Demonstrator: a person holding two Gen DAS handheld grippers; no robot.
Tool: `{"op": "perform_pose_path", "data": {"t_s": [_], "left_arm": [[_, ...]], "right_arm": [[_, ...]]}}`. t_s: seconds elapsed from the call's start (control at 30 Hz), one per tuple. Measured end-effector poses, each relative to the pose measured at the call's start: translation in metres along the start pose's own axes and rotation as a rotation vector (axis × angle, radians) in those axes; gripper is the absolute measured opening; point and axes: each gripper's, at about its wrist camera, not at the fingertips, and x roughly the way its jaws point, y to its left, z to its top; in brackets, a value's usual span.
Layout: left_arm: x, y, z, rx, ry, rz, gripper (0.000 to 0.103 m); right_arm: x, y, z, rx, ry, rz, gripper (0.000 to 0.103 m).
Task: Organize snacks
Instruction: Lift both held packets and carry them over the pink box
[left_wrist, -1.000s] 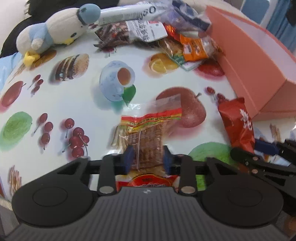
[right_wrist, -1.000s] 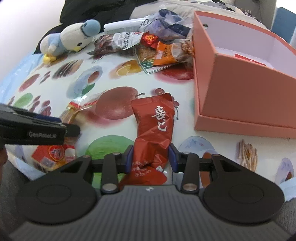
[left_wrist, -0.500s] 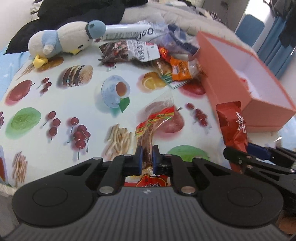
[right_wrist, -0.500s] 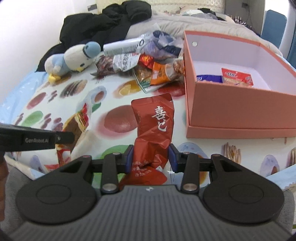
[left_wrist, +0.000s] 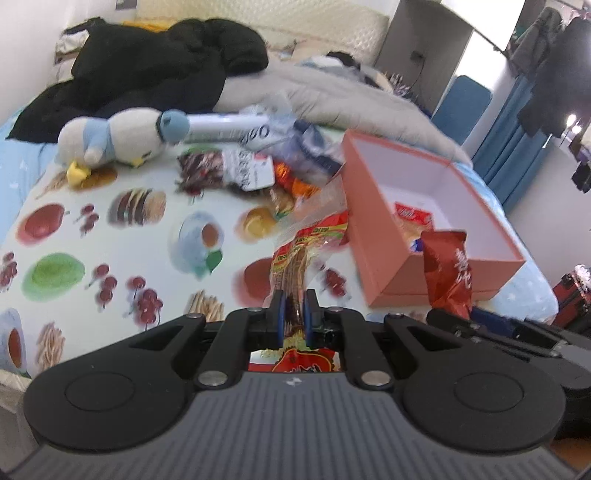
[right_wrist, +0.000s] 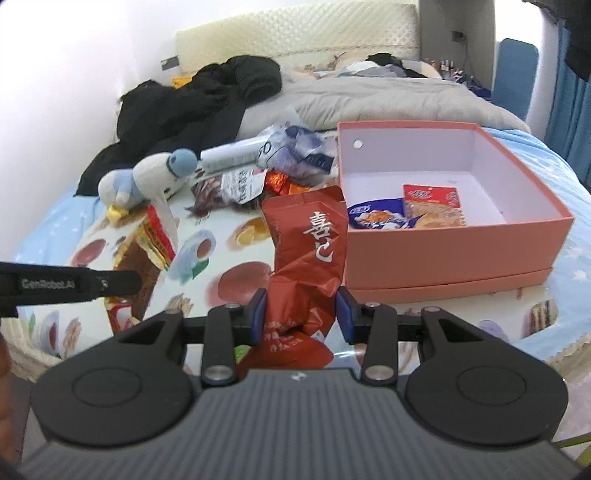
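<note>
My left gripper (left_wrist: 294, 312) is shut on a clear biscuit packet with a red and yellow band (left_wrist: 301, 251), held above the printed cloth; the packet also shows in the right wrist view (right_wrist: 147, 243). My right gripper (right_wrist: 301, 314) is shut on a dark red snack bag with white characters (right_wrist: 308, 254), held up left of the orange box (right_wrist: 443, 254). The bag also shows in the left wrist view (left_wrist: 447, 269). The box (left_wrist: 388, 236) is open and holds a blue packet (right_wrist: 373, 218) and a red packet (right_wrist: 432, 205).
A pile of snack packets (left_wrist: 255, 162) lies at the back of the fruit-print cloth (left_wrist: 110, 240), beside a blue and white plush bird (left_wrist: 122, 138). Black clothes (right_wrist: 207, 99) and a grey duvet (right_wrist: 369, 99) lie on the bed behind.
Both grippers have risen, lifting their packets off the cloth. The left gripper closed tighter on the biscuit packet. The box interior has come into view.
</note>
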Motion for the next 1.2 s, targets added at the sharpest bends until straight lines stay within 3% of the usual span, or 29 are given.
{"op": "perform_pose_path", "data": {"t_s": [0.27, 0.57, 0.87, 1.2], "left_arm": [[-0.020, -0.018, 0.010, 0.031, -0.033, -0.027, 0.012], [-0.020, -0.044, 0.010, 0.061, 0.007, -0.066, 0.012], [0.002, -0.087, 0.019, 0.071, 0.054, -0.134, 0.012], [0.053, -0.132, 0.065, 0.127, 0.070, -0.164, 0.012]], "right_arm": [[-0.022, -0.004, 0.002, 0.005, 0.026, -0.018, 0.042], [-0.052, -0.027, 0.007, 0.017, 0.037, -0.057, 0.042], [-0.069, -0.057, 0.010, 0.086, 0.012, -0.087, 0.042], [-0.038, -0.093, 0.049, 0.109, -0.030, -0.110, 0.042]]}}
